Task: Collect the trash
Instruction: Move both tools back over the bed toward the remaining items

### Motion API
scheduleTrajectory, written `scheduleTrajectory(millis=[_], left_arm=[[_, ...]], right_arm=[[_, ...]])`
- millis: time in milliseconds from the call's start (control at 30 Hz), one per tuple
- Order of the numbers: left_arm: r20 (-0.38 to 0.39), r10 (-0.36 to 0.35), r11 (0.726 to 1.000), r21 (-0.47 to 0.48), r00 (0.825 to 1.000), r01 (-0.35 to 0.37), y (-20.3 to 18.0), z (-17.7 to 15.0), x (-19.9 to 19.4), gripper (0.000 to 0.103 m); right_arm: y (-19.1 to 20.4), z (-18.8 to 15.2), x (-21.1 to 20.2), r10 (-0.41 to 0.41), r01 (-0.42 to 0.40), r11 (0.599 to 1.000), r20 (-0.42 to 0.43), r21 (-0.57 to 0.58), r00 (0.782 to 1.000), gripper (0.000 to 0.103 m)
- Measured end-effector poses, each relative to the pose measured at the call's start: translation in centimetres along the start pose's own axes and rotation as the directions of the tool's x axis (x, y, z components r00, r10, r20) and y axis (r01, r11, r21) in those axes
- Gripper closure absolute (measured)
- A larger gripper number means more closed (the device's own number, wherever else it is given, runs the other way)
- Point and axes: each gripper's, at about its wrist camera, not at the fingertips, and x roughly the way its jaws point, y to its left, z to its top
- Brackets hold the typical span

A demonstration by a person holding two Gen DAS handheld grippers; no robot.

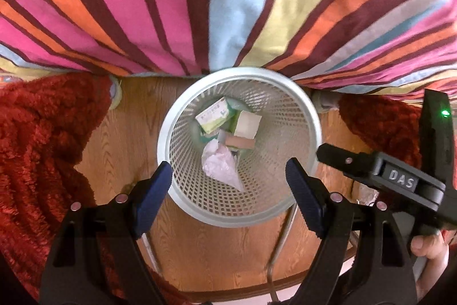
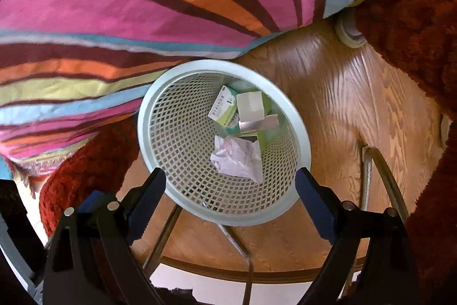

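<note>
We see both grippers, left gripper (image 1: 228,179) and right gripper (image 2: 230,185), gaping empty over mesh bin (image 1: 310,116); crumpled paper (image 1: 220,165) and boxes inside.

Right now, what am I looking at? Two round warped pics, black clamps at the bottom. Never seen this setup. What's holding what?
No robot here: a person carries a two-finger gripper in each hand, each with a fisheye camera looking along its fingers. One picture comes from the left gripper, the other from the right gripper. The left view also catches the right gripper from the side, with the hand holding it.

Both point down into a white mesh bin on a wooden surface, beside a striped cloth and red fuzzy fabric. Inside lie a crumpled paper and small cartons.

Both grippers are open and hold nothing.
</note>
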Motion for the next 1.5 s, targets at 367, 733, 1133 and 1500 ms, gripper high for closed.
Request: scheduleTrajectory(millis=[367, 733, 1133, 1500], left_arm=[[0.215, -0.005, 1.000, 0.027, 0.977, -0.001, 0.1, -1.1, -5.8, 0.023], [0.422, 0.029, 0.998, 0.038, 0.906, -0.049, 0.1, -1.0, -11.3, 0.023], [0.596, 0.045, 0.996, 0.036, 0.801, -0.083, -0.1, 1.9, -16.6, 0.023], [0.639, 0.006, 1.000, 0.008, 0.769, -0.015, -2.1, 9.3, -20.2, 0.023]], right_arm=[[2.6, -2.3, -7.5, 0.106, -0.059, 0.981, 0.257, -0.184, 0.961, 0.016], [2.8, -2.3, -15.4, 0.209, -0.086, 0.968, 0.564, -0.237, 0.799, 0.016], [6.0, -1.4, -19.9, 0.247, 0.005, 0.941, 0.697, -0.339, 0.673, 0.016], [9.2, 4.1, -23.0, 0.286, -0.018, 0.934, 0.719, -0.356, 0.634, 0.016]])
